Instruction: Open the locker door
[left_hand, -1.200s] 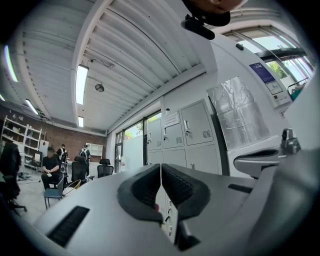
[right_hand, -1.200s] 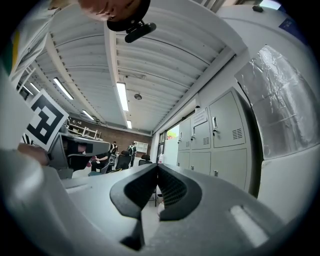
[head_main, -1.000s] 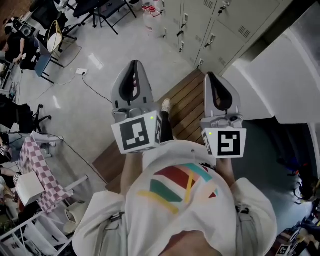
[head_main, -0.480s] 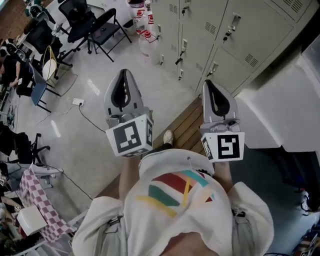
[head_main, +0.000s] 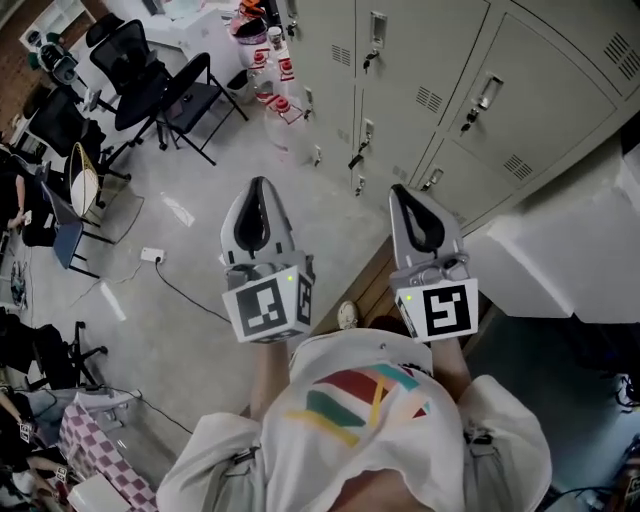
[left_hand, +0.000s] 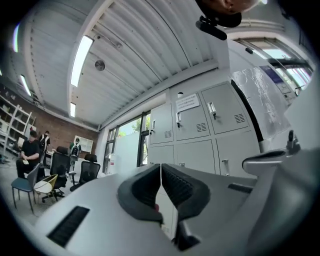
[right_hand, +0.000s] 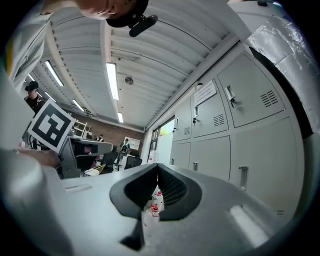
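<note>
A bank of grey lockers (head_main: 440, 80) stands ahead, all doors closed, each with a small latch handle (head_main: 487, 92). Both grippers are held up side by side in front of my chest, pointing at the lockers and well short of them. My left gripper (head_main: 259, 183) is shut with nothing in it, and so is my right gripper (head_main: 404, 190). In the left gripper view the pads meet at the left gripper (left_hand: 160, 166), with locker doors (left_hand: 222, 112) beyond. The right gripper view shows the right gripper (right_hand: 157, 167) closed and lockers (right_hand: 247, 95) on the right.
Black chairs (head_main: 165, 90) and water bottles (head_main: 272, 75) stand at the far left of the lockers. A cable with a power strip (head_main: 152, 255) lies on the floor. A wooden platform (head_main: 372, 290) is underfoot, beside a white block (head_main: 560, 260). Seated people (head_main: 15, 200) are far left.
I have stepped nearer to the lockers, which now fill more of the upper head view. Both grippers stayed shut and side by side.
</note>
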